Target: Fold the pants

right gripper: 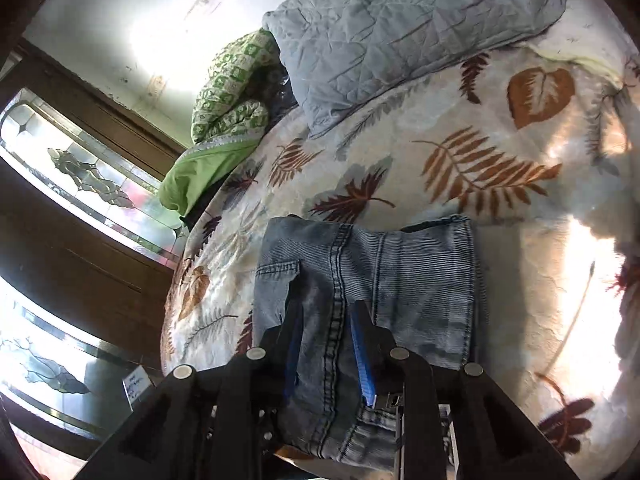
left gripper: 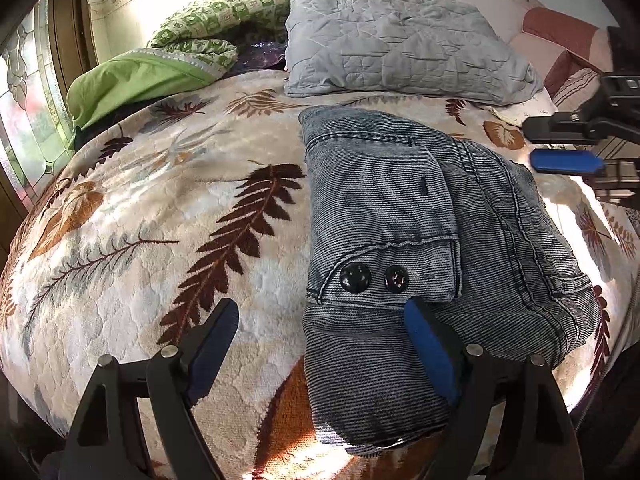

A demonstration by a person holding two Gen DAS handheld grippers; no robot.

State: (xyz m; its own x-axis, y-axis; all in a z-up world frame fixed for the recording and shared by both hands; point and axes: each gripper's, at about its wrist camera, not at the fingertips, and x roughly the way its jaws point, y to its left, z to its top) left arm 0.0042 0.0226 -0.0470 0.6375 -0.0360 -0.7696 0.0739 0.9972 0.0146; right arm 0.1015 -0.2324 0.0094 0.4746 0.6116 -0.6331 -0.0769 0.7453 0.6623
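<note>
The pants (left gripper: 420,216) lay on the bed (left gripper: 132,216), already folded into a thick packet on the leaf-patterned blanket, with a grey pillow (left gripper: 400,40) and a green quilt (left gripper: 208,28) well beyond them near the wall. Two black buttons (left gripper: 374,278) showed on the near flap of the denim.

My left tool (left gripper: 320,320) hung with its fingers wide apart — one blue pad over bare blanket, the other at the near edge of the packet, and I could not tell whether it touched the cloth. It gripped nothing. My right tool (right gripper: 324,344) sat low over the far side of the packet, its fingers spread to either side of the stitched seam (right gripper: 336,320); they were apart and closed on nothing that I could see, though whether the pads pressed the denim was unclear.

I judged the denim to be soft but weighty — several layers stacked, so it would sag and slide open if lifted by a single ply. The surface looked ribbed and dry, not slippery, and nothing about it was fragile apart from the buttons catching on a pad. The best hold, I reckoned, was at a folded edge or along the thick seam, pinching all layers together, one tool at each end so the packet stayed square.
</note>
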